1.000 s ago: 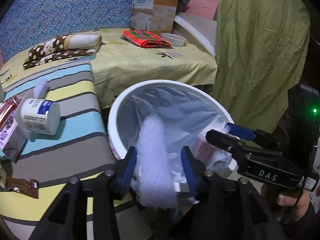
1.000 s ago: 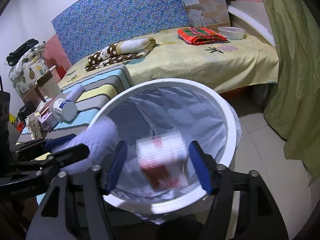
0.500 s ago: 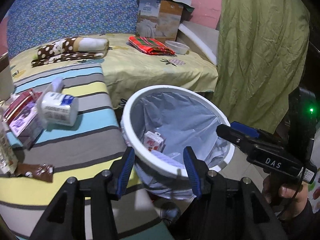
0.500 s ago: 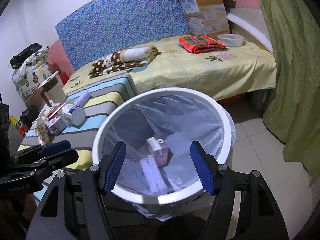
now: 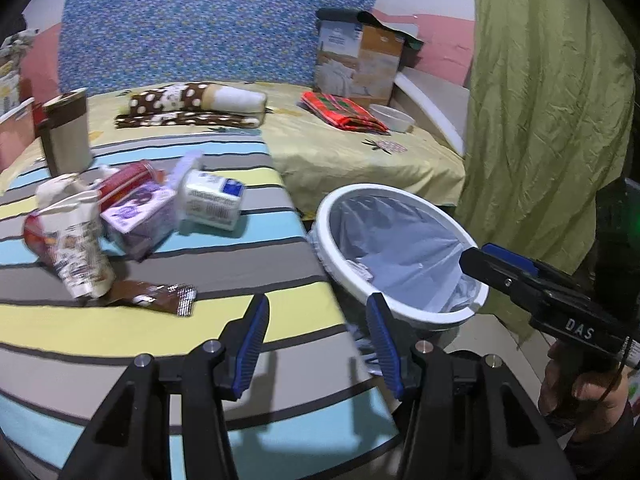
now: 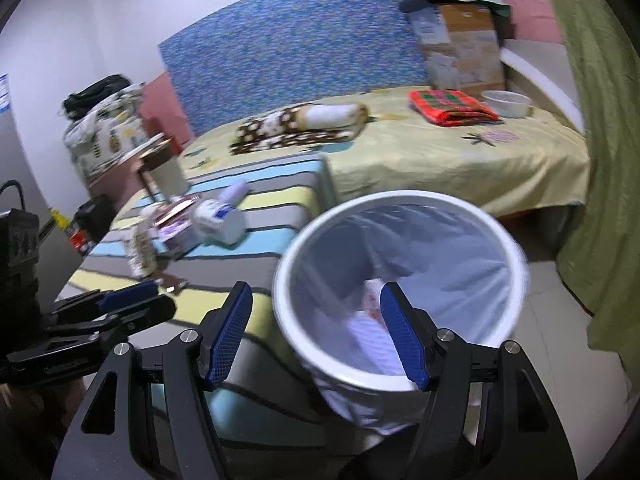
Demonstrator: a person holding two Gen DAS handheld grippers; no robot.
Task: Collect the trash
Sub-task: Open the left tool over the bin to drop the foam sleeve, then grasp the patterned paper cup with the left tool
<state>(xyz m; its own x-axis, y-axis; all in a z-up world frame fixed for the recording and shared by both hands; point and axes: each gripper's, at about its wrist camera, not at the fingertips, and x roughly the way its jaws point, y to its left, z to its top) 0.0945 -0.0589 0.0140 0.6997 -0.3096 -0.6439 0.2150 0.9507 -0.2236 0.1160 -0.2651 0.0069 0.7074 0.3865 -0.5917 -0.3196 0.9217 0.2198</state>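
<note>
Both grippers have drawn back from the round white plastic bin (image 5: 404, 308): a second ago a fuzzy white roll sat between the left pads and a red-and-white carton between the right, and both now lie in the bin. The left gripper (image 5: 318, 336) hangs over the striped fabric-covered surface (image 5: 160, 332), its jaws having just widened, spread with nothing between them. The right gripper (image 6: 316, 334) is also spread and empty, straddling the bin's near rim, where the bin's thin translucent liner bag (image 6: 436, 264) shows a pale roll and red-marked carton, blurred.

Left on the surface, five pieces lie in one loose cluster: one white cylindrical tub with a blue label (image 5: 212, 198) on its side, one purple carton (image 5: 138, 214), one red carton (image 5: 126, 180) behind it, one crumpled printed paper cup (image 5: 76, 248), and one flat brown foil wrapper (image 5: 156, 298) nearest the left gripper. One brown-banded cup (image 5: 66, 132) stands upright farther back.
</note>
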